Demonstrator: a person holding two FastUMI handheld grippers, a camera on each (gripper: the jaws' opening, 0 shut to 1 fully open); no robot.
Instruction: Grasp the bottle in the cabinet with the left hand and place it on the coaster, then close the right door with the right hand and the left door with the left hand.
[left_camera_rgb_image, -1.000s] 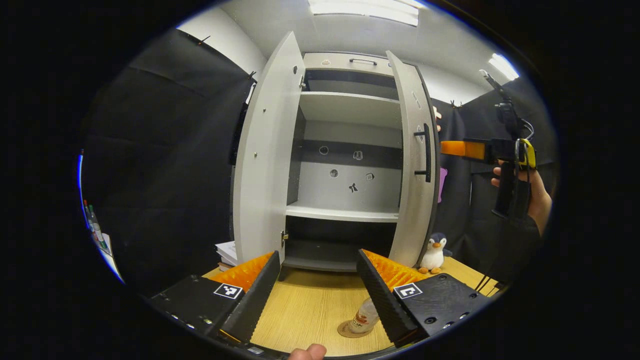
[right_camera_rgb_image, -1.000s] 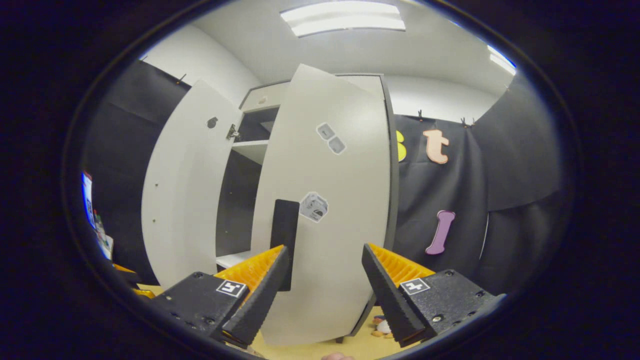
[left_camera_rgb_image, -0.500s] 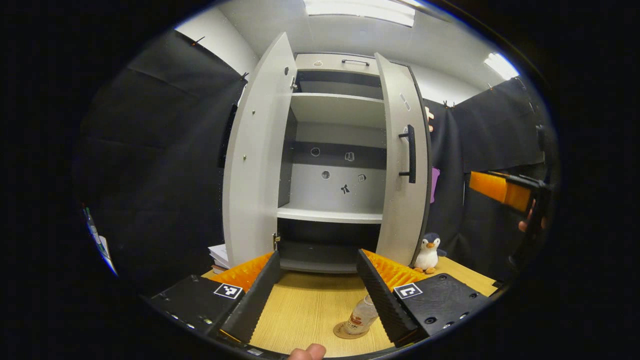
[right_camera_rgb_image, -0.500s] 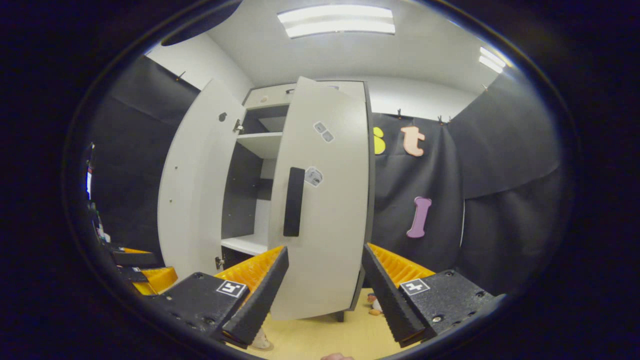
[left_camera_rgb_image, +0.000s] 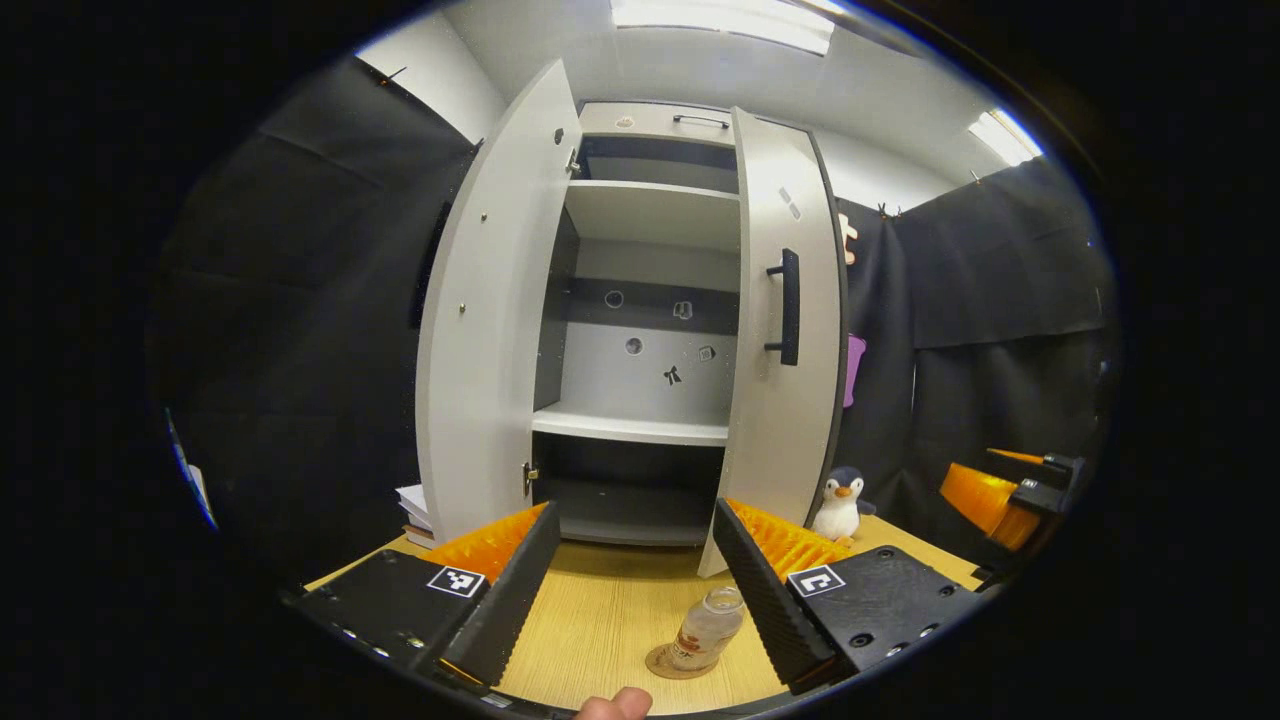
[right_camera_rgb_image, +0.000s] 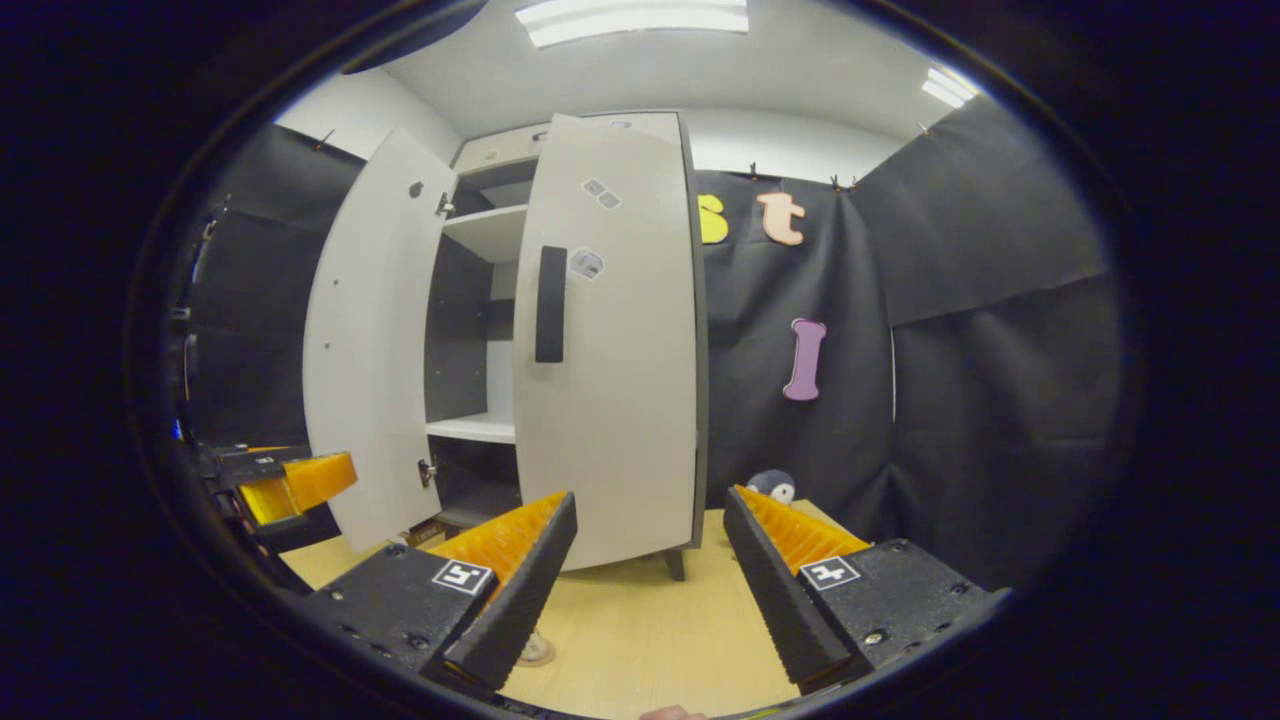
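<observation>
Now spread wide and grasping nothing: left gripper (left_camera_rgb_image: 630, 560), low over the light wooden tabletop (left_camera_rgb_image: 600, 620). Just ahead, between the fingers and nearer the right one: small clear plastic bottle (left_camera_rgb_image: 706, 630) with a pale label and a clear cap, upright on a round brown coaster (left_camera_rgb_image: 662, 665), out of the cabinet. Beyond, standing on the tabletop: tall grey-white two-door cabinet (left_camera_rgb_image: 640, 300) with dark inner side walls. Inside, a pale upper shelf (left_camera_rgb_image: 650, 210) and a pale middle shelf (left_camera_rgb_image: 630, 428), both bare, a few small stickers on the back panel. Left door (left_camera_rgb_image: 480, 330) swung wide, right door (left_camera_rgb_image: 780, 340) partly swung in, black bar handle (left_camera_rgb_image: 788, 307) on its face. Beside the right door's foot, a small black-and-white penguin plush (left_camera_rgb_image: 838, 505). At the left door's foot, a stack of books (left_camera_rgb_image: 415, 505). Far right at the edge, part of the other tool.

Likewise parted and empty: right gripper (right_camera_rgb_image: 650, 560), above the same tabletop (right_camera_rgb_image: 640, 640), facing the right door (right_camera_rgb_image: 610, 340) and its handle (right_camera_rgb_image: 550, 303). Left door (right_camera_rgb_image: 365, 330) open beyond. Coaster edge (right_camera_rgb_image: 535, 652) peeking past the left finger, bottle hidden behind it. Left gripper (right_camera_rgb_image: 290, 482) at the far left.
</observation>
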